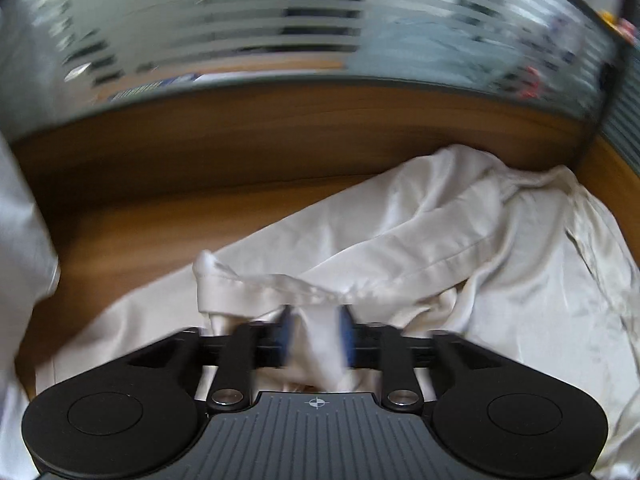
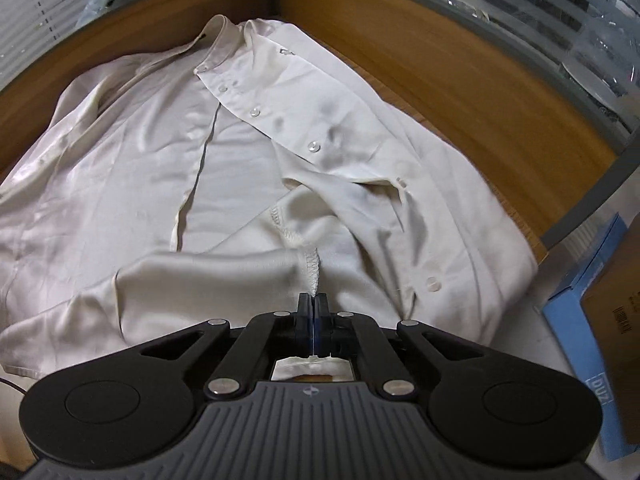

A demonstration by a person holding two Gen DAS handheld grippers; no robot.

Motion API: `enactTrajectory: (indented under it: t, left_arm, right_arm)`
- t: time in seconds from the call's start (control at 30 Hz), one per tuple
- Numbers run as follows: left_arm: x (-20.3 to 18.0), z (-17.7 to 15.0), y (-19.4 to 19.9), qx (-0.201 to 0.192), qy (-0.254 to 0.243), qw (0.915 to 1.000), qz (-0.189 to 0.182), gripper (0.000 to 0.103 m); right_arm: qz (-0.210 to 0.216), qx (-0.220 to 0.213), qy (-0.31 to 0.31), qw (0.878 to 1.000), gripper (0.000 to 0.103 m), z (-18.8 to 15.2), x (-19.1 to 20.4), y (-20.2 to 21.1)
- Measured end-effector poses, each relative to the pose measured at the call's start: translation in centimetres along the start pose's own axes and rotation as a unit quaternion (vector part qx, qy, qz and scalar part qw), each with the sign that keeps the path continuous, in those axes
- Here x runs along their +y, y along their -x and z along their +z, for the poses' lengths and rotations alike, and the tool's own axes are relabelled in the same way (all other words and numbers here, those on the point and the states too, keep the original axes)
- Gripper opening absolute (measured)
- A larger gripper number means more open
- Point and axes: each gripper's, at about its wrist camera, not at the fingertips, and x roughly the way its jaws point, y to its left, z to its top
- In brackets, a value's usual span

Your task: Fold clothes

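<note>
A cream satin button-up shirt [image 2: 240, 160] lies spread and rumpled on the wooden desk [image 1: 132, 236], its collar toward the far corner. My right gripper [image 2: 313, 308] is shut on a stitched seam edge of the shirt near its lower part, and the cloth runs straight into the closed pads. In the blurred left wrist view the shirt [image 1: 440, 232] is bunched up. My left gripper [image 1: 318, 332] stands partly open with a fold of the cloth hanging between its blue pads [image 1: 347, 336].
Wooden partition panels [image 2: 480, 92] topped with striped frosted glass [image 1: 280, 20] wall in the desk at the back and side. A blue box [image 2: 588, 300] and a brown cardboard box [image 2: 624, 312] stand at the right. A blurred white cloth [image 1: 24, 220] fills the left edge.
</note>
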Motion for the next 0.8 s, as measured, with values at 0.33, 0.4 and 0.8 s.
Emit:
enactTrajectory:
  t: [0.33,0.4,0.8]
  left_arm:
    - [-0.8,-5.2,2.0,0.044,-0.107,0.9904,-0.074,0.054]
    - [-0.7,-6.7,2.1,0.063,-0.103,0.9892,-0.083,0.054]
    - [-4.1,-11.1,1.3,0.118,-0.114,0.982,-0.093,0.054]
  right_arm:
    - [0.04,0.011,0.094,0.995,0.028,-2.2,1.3,0.7]
    - [0.038,0.023,0.104,0.994,0.029,-3.0,1.7,0.4]
    - [-0.005,0.039,0.064,0.997,0.046,-5.1,1.0,-1.9]
